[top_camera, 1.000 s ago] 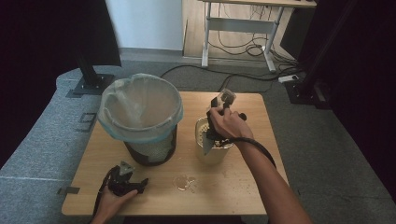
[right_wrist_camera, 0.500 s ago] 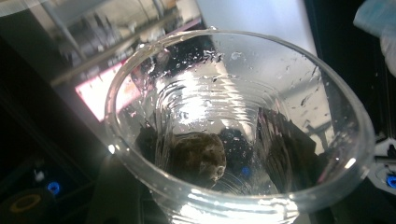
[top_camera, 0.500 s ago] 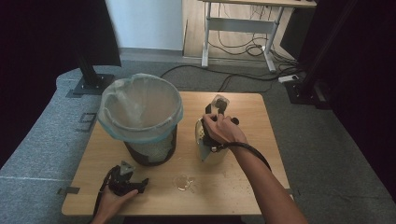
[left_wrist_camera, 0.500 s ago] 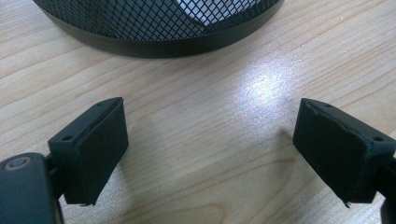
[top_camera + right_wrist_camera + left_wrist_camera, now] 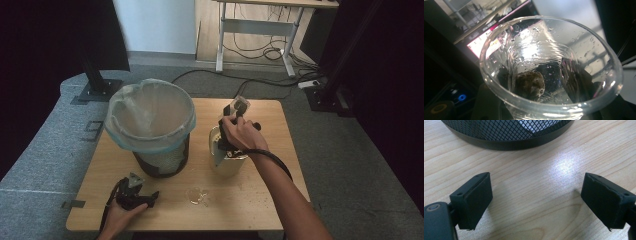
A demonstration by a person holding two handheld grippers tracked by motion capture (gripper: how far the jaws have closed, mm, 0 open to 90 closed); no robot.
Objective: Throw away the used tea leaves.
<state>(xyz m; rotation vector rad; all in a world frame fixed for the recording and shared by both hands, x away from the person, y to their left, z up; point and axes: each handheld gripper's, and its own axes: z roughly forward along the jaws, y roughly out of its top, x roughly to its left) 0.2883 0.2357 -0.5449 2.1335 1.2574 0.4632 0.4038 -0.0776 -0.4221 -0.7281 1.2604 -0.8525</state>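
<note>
My right gripper (image 5: 238, 109) is shut on a clear plastic cup (image 5: 241, 103), held tilted above a pale metal pot (image 5: 229, 166) on the wooden table (image 5: 272, 197). In the right gripper view the cup (image 5: 549, 62) is wet inside, with a dark soggy lump (image 5: 530, 85) at its bottom; one black jaw shows through the wall. My left gripper (image 5: 148, 193) rests on the table at the front left, in front of a black mesh bin (image 5: 160, 162) lined with a clear bag. In the left gripper view its jaws (image 5: 536, 200) stand open over bare wood.
A small clear wet patch or scrap (image 5: 198, 195) lies on the table between the two hands. The mesh bin base (image 5: 506, 135) is close ahead of the left jaws. Desk legs and cables (image 5: 260, 50) are on the floor beyond the table.
The right hand has turned a little over the pot, bringing the clear cup more into sight at its far end. The left hand has stayed put.
</note>
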